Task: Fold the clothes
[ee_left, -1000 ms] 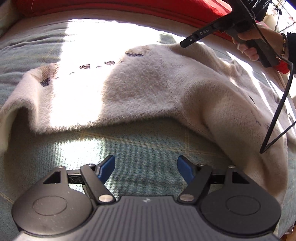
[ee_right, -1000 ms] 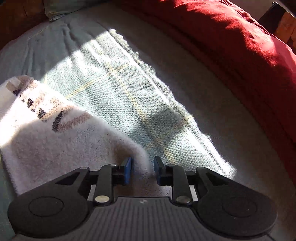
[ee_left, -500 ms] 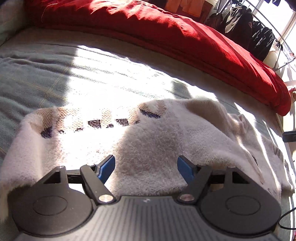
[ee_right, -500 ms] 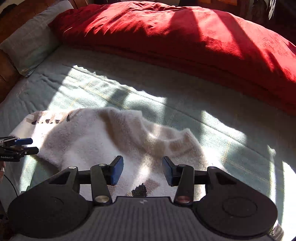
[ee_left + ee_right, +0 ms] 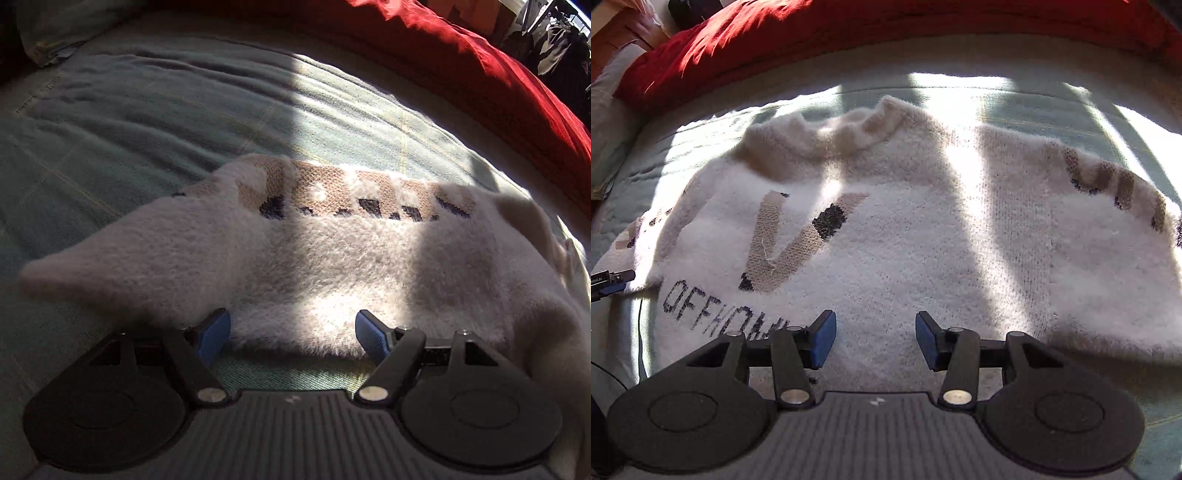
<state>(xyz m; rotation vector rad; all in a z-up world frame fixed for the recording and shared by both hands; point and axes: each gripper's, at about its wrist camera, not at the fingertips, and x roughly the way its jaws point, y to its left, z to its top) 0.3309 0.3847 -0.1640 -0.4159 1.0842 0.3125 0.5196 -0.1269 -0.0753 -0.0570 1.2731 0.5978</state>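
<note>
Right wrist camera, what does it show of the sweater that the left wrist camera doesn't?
Only the right wrist view shows the collar, the big V motif, the black lettering and the left gripper's tip at the edge. Only the left wrist view shows a pillow corner. Both show the white sweater on the green bedspread, the red duvet, and open jaws.

Ahead of your right gripper (image 5: pixel 875 338) with its blue pads lies the fluffy white sweater (image 5: pixel 905 236), with a beige V tipped in black and black lettering. Beyond it you see pale green bedding (image 5: pixel 147 110) with thin yellow lines and a red duvet (image 5: pixel 812 26).
</note>
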